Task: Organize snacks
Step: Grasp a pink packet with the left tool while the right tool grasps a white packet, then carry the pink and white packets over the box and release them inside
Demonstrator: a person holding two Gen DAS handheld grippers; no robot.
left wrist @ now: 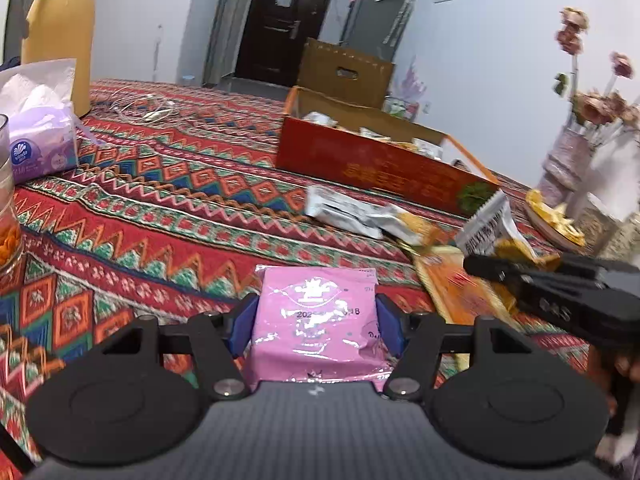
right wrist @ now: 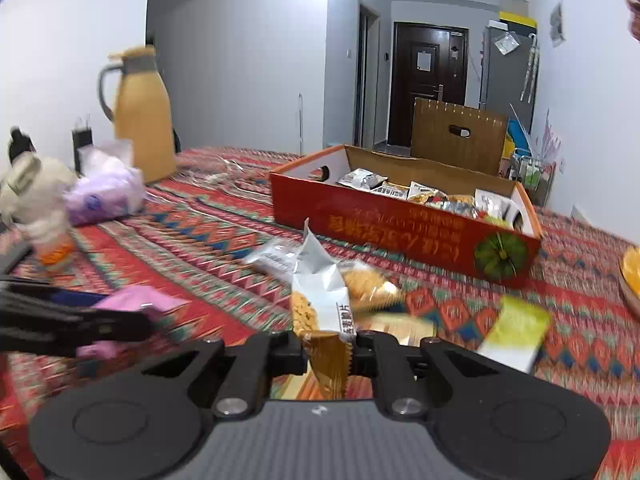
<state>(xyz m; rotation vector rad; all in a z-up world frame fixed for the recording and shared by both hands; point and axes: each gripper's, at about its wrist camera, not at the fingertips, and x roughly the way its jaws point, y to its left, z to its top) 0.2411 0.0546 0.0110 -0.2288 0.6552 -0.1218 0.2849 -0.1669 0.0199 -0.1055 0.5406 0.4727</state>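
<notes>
My left gripper point(left wrist: 316, 320) is shut on a pink snack packet point(left wrist: 316, 320) and holds it above the patterned tablecloth; it also shows in the right wrist view point(right wrist: 132, 304) at the left. My right gripper point(right wrist: 328, 354) is shut on a white and gold cracker packet point(right wrist: 320, 300) and holds it upright; in the left wrist view this packet point(left wrist: 492, 228) sits at the right with the gripper point(left wrist: 480, 266). A red cardboard box point(right wrist: 400, 224) with several snack packets stands ahead, also visible in the left wrist view point(left wrist: 376, 164).
Loose packets lie on the cloth: a silver one point(left wrist: 344, 210), an orange one point(left wrist: 460, 292), a green-yellow one point(right wrist: 516, 328). A tissue pack point(left wrist: 40, 148), a yellow jug point(right wrist: 142, 116), a glass jar point(left wrist: 6, 200), a flower vase point(left wrist: 568, 160) and a fruit plate point(left wrist: 556, 220) stand around.
</notes>
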